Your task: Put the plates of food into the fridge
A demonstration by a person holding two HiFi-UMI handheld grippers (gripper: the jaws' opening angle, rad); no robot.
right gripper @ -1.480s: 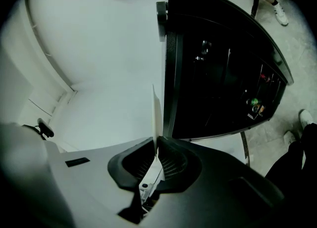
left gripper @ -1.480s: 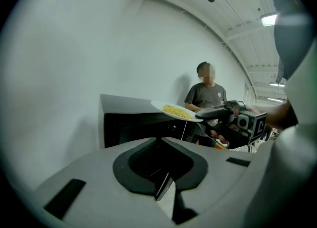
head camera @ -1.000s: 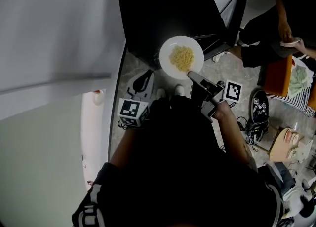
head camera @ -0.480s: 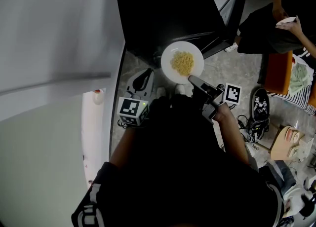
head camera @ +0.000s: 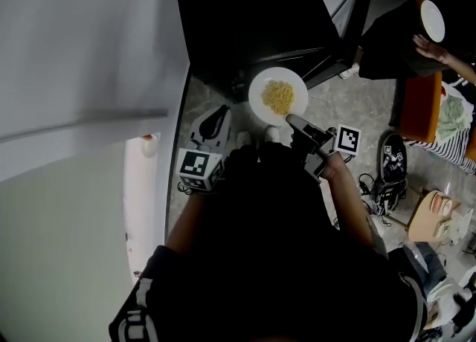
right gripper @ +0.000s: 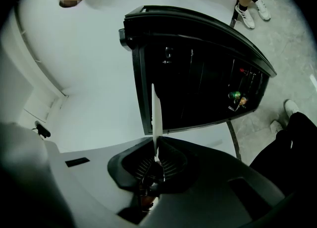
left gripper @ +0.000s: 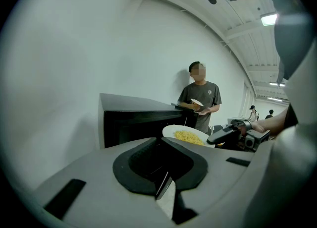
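A white plate of yellow noodles hangs in front of the open black fridge. My right gripper is shut on the plate's near rim. In the right gripper view the plate shows edge-on as a thin white line pinched in the right gripper, with the dark fridge interior behind it. My left gripper hangs low to the left of the plate, shut with nothing in it. The left gripper view shows the left gripper, the plate and the fridge beyond.
The fridge door stands open to the right, with cans on its shelf. A person beside the fridge holds a second white plate. An orange seat, shoes and clutter lie on the floor at the right. A white wall runs along the left.
The plate and my right gripper have shifted slightly right and toward the fridge. The person at the back right has lifted a white plate into view. My left gripper has hardly moved.
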